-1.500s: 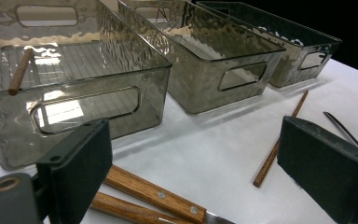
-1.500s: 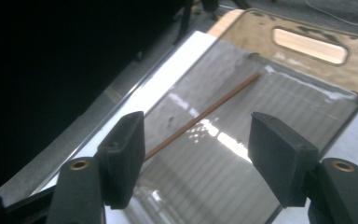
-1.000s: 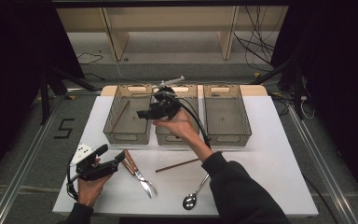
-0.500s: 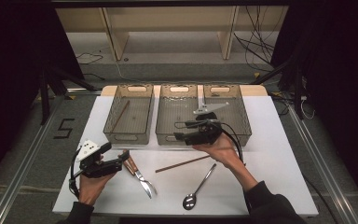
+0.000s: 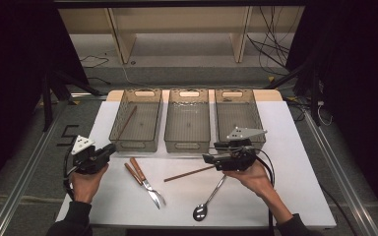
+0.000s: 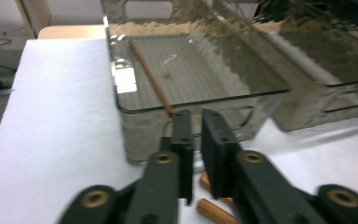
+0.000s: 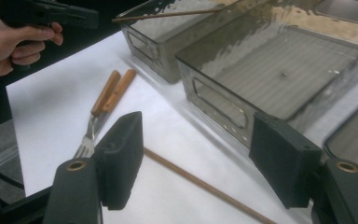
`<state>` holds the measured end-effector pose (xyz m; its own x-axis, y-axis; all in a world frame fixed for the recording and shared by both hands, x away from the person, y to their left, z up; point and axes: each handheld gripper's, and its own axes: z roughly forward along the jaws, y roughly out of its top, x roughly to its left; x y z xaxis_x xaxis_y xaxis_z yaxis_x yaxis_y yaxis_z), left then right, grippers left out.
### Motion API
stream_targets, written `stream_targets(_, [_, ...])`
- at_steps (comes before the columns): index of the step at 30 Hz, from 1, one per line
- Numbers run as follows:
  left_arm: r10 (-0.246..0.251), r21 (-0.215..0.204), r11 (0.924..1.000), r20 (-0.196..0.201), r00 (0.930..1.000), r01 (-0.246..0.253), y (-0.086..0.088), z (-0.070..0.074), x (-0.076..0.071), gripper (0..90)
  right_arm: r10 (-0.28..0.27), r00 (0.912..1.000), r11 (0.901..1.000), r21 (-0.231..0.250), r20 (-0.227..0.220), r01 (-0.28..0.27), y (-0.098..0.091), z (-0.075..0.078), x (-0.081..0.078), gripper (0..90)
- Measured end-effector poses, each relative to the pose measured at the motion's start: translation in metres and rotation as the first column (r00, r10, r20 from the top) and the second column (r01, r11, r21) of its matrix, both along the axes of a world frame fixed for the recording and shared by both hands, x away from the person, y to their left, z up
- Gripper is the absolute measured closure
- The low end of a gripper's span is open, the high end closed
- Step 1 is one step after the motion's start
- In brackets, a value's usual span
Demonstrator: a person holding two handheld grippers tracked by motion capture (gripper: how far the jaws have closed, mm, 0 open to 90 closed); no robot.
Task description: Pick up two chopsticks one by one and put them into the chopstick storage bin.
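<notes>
A brown chopstick (image 5: 189,173) (image 7: 191,179) lies on the white table. My right gripper (image 5: 205,158) (image 7: 196,126) hovers low over its right end, open; its jaws have just been closing a little, with the stick below the gap and untouched. A second chopstick (image 5: 126,123) (image 6: 151,79) (image 7: 168,14) leans inside the left bin (image 5: 134,146). My left gripper (image 5: 112,147) (image 6: 196,114) sits before that bin's front wall; its jaws have just been closing and stand shut with nothing between them. Two wooden-handled forks (image 5: 145,183) (image 7: 105,100) lie just to its right.
A metal spoon (image 5: 209,199) lies near the front edge, under the right hand. The middle bin (image 5: 187,146) and the right bin (image 5: 261,130) stand in a row with the left one at the back of the table (image 5: 295,162).
The right hand came back from above the bins and sank toward the chopstick on the table. The left gripper drew a little up and away from the fork handles, and its jaws closed.
</notes>
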<state>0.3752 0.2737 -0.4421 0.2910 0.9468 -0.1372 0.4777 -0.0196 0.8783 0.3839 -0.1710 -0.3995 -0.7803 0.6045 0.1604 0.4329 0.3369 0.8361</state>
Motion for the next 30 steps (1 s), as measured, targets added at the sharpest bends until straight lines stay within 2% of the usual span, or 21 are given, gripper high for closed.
stream_targets(4, [0.001,-0.001,1.0,-0.016,0.9999,-0.001,0.003,-0.003,0.008,89.0,-0.018,0.9998,0.9998,0.005,0.005,0.018,-0.009,-0.003,-0.006,35.4])
stream_targets(13, [-0.015,0.009,0.9998,-0.04,0.9991,0.015,0.003,-0.006,0.019,89.2,-0.017,0.9997,0.9995,0.028,0.015,0.016,-0.02,-0.009,-0.023,32.8])
stream_targets(23, [-0.02,0.019,0.9996,-0.044,0.9989,0.021,-0.005,-0.006,0.037,89.2,-0.024,0.9997,0.9984,0.051,0.008,0.023,-0.029,-0.011,-0.032,32.7])
stream_targets(30, [-0.034,0.031,0.9989,-0.051,0.9981,0.036,-0.008,0.001,0.031,89.2,-0.036,0.9993,0.9977,0.057,0.009,0.035,-0.035,-0.01,-0.034,32.9])
